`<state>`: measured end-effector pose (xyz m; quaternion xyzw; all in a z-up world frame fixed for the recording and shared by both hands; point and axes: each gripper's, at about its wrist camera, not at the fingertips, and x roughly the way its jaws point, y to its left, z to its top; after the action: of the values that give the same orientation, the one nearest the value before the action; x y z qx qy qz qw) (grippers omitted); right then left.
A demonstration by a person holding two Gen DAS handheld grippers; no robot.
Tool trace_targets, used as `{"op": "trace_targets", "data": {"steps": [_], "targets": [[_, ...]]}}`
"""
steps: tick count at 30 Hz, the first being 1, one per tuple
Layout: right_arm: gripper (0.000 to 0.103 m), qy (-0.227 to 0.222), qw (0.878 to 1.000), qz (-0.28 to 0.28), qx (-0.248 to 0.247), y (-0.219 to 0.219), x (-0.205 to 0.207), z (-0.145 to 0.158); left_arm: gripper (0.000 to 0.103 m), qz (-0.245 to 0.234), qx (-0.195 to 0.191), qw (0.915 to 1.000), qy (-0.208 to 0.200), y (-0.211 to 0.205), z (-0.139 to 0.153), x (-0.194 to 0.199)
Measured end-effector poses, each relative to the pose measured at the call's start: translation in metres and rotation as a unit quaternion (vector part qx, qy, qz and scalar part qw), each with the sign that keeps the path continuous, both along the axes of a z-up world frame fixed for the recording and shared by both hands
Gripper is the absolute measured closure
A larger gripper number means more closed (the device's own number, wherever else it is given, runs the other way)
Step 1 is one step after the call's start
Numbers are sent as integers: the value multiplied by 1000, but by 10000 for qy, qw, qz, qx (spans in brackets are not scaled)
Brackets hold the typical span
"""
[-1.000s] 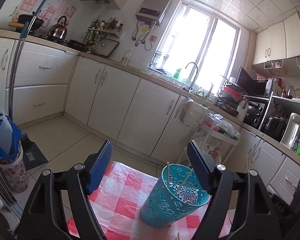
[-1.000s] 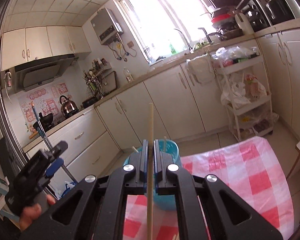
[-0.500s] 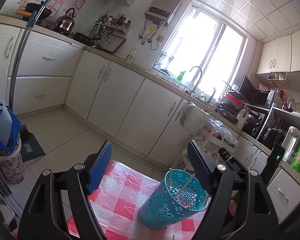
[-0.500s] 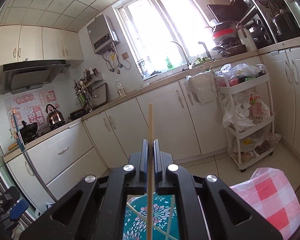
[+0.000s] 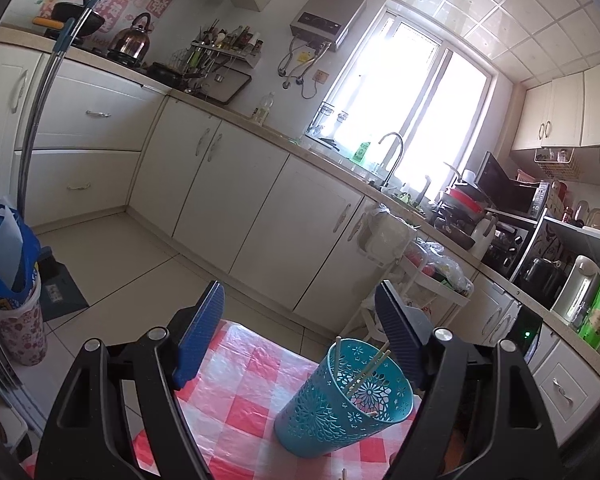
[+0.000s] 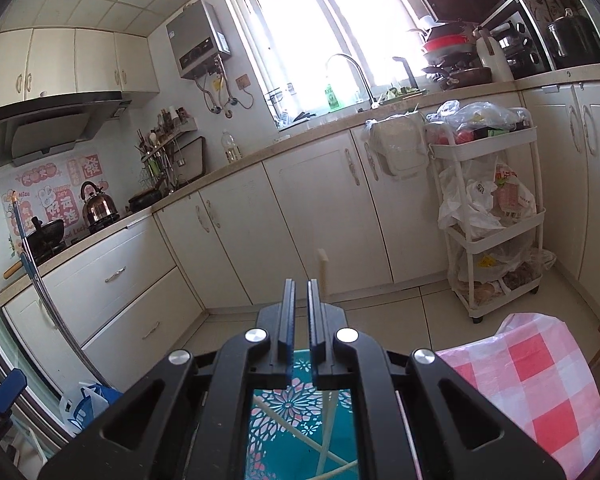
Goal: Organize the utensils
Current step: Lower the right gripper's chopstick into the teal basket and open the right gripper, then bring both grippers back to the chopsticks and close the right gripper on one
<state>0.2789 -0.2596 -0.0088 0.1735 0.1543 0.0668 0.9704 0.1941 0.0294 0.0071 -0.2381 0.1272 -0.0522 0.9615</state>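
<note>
A teal perforated utensil holder (image 5: 346, 404) stands on the red-and-white checked tablecloth (image 5: 240, 392), with several pale wooden chopsticks (image 5: 366, 372) leaning inside. My left gripper (image 5: 300, 320) is wide open and empty, above and behind the holder. My right gripper (image 6: 300, 300) hovers right over the holder (image 6: 300, 412); its jaws stand slightly apart with nothing between them. A chopstick (image 6: 323, 276) stands just right of the right finger, free of the grip, its lower end in the holder.
The tablecloth's edge (image 6: 540, 380) shows at right. Cream kitchen cabinets (image 5: 260, 208) line the far wall. A white trolley (image 6: 496, 220) with bags stands by them. A flowered bin with a blue bag (image 5: 12, 292) and a mop handle (image 5: 40, 112) stand at left.
My right gripper has let go of the chopstick, which has dropped into the holder. The jaws have parted a little. The left gripper has tilted slightly, still open.
</note>
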Motion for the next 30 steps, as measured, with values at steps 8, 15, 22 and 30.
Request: {"op": "trace_targets", "data": {"steps": [8, 15, 22, 30], "targets": [[83, 48, 10000, 29, -21, -23, -49, 1, 28, 22, 76, 10000, 37, -2, 1, -1], [83, 925, 9953, 276, -93, -43, -99, -32, 26, 50, 197, 9997, 149, -4, 1, 1], [83, 2596, 9631, 625, -324, -35, -124, -119, 25, -24, 753, 9955, 575, -17, -13, 3], [83, 3089, 9433, 853, -868, -11, -118, -155, 25, -597, 1272, 9787, 1495, -51, -69, -25]]}}
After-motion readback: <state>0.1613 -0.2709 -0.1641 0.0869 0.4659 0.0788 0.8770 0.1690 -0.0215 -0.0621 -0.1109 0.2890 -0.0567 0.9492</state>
